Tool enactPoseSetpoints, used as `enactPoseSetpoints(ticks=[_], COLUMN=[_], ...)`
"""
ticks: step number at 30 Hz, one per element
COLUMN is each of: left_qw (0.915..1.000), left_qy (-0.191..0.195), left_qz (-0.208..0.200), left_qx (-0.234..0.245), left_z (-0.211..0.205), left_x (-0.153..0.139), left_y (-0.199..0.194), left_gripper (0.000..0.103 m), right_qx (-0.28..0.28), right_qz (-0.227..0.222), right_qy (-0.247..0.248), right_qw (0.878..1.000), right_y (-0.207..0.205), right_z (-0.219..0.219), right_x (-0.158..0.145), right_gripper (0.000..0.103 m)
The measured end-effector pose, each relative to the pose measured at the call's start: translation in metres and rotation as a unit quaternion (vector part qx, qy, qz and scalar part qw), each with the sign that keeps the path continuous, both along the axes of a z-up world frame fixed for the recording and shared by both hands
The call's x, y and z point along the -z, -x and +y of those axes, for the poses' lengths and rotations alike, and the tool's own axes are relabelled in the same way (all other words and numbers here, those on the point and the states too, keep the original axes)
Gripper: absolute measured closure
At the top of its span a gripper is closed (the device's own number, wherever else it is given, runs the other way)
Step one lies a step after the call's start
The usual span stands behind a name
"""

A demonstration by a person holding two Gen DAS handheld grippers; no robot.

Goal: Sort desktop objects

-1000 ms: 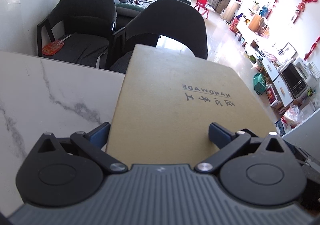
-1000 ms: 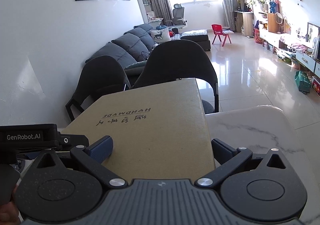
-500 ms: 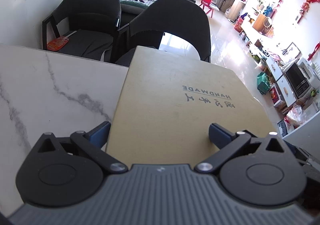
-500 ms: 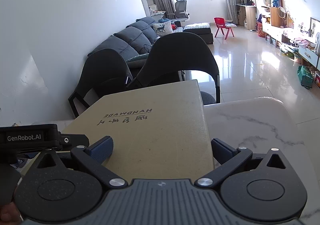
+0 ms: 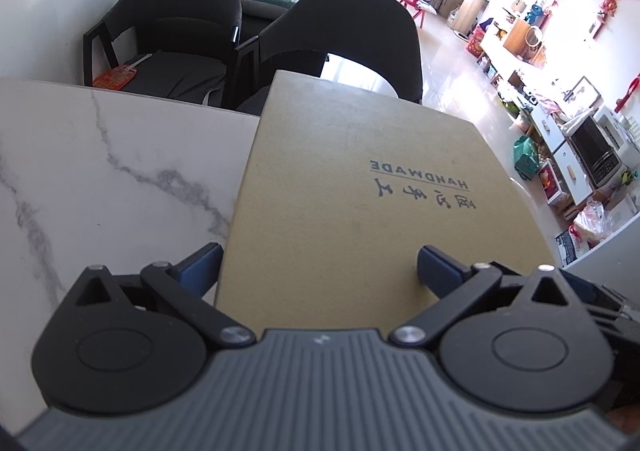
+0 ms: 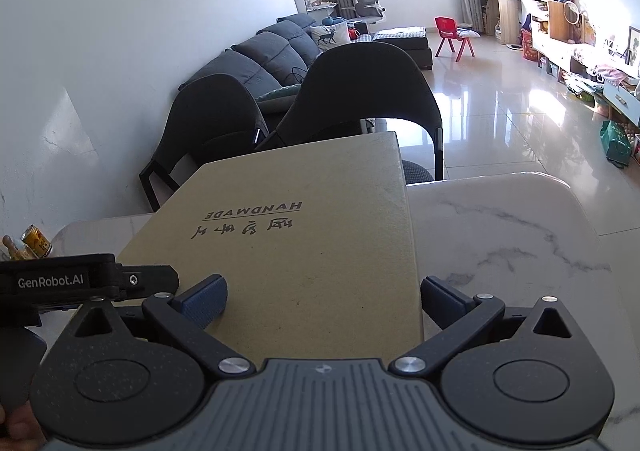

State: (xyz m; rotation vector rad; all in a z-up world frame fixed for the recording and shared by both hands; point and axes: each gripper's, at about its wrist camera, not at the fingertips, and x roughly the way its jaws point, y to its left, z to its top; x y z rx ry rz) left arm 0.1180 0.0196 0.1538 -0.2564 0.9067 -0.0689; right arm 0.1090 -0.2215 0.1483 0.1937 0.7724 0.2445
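A flat brown box point(image 5: 360, 211) printed "HANDWADE" lies at the far edge of the marble table point(image 5: 100, 171), before two dark chairs point(image 5: 344, 31). The left gripper point(image 5: 318, 265) and right gripper point(image 6: 322, 293) each straddle a near corner of the box, jaws spread wide; whether the fingers point(image 6: 204, 299) press it cannot be told. A small can point(image 6: 37, 242) stands at the table's left edge.
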Motion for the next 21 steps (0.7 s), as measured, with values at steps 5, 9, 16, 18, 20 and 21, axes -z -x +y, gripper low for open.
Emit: enactPoseSetpoints(ticks=[5, 9, 16, 18, 20, 21], left_qw=[0.9997, 0.9997, 0.9996, 0.9996, 0.9996, 0.9996], left_qy=[0.018, 0.022, 0.028, 0.026, 0.019, 0.020], left_qz=[0.011, 0.009, 0.009, 0.015, 0.019, 0.018], left_qx=[0.008, -0.003, -0.002, 0.000, -0.004, -0.005], left_z=[0.011, 0.018, 0.020, 0.018, 0.018, 0.018], left_x=[0.003, 0.000, -0.005, -0.001, 0.005, 0.005], left_y=[0.006, 0.011, 0.017, 0.018, 0.019, 0.020], left_gripper=[0.000, 0.000, 0.000, 0.000, 0.000, 0.000], right_qx=[-0.003, 0.005, 0.020, 0.027, 0.027, 0.024], right_qz=[-0.007, -0.006, 0.022, 0.044, 0.057, 0.056], right_qy=[-0.007, -0.003, -0.014, -0.020, -0.013, -0.008], right_qw=[1.000, 1.000, 0.999, 0.998, 0.998, 0.998], right_y=[-0.006, -0.006, -0.005, -0.005, -0.005, -0.004], right_z=[-0.008, -0.014, -0.031, -0.035, -0.037, -0.036], right_x=[-0.009, -0.013, -0.014, -0.010, -0.009, -0.010], right_gripper=[0.003, 0.003, 0.003, 0.003, 0.003, 0.003])
